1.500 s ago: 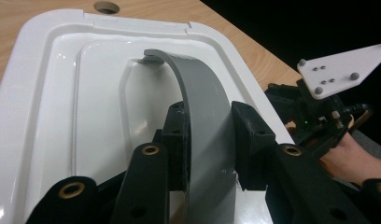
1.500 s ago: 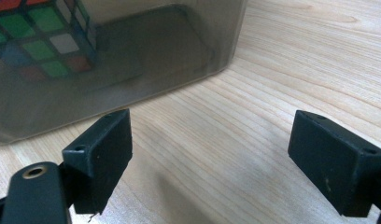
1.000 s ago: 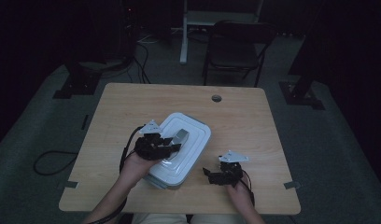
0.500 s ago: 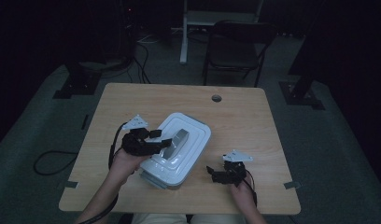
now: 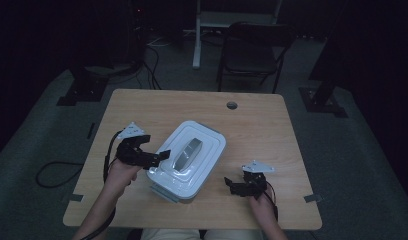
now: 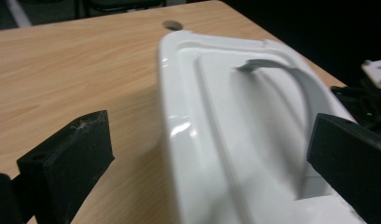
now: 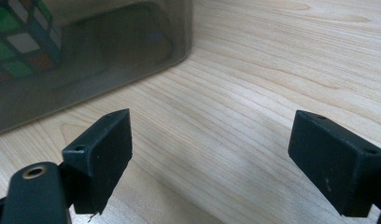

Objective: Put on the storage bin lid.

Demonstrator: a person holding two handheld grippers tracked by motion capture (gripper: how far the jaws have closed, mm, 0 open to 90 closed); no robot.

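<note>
My left gripper (image 5: pixel 159 156) has just opened wide and slid off the lid's grey handle (image 5: pixel 186 151) to the left edge of the white-lidded storage box (image 5: pixel 189 162) mid-desk (image 5: pixel 272 125), so the lid now sits released. My right gripper (image 5: pixel 231 186) waits open beside the box, whose smoky wall blurs a colourful puzzle cube (image 7: pixel 20 37) inside.

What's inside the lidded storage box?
Through the box's translucent wall, the right gripper view shows a colour puzzle cube by the side. The white lid and dim walls hide the rest of the inside.
</note>
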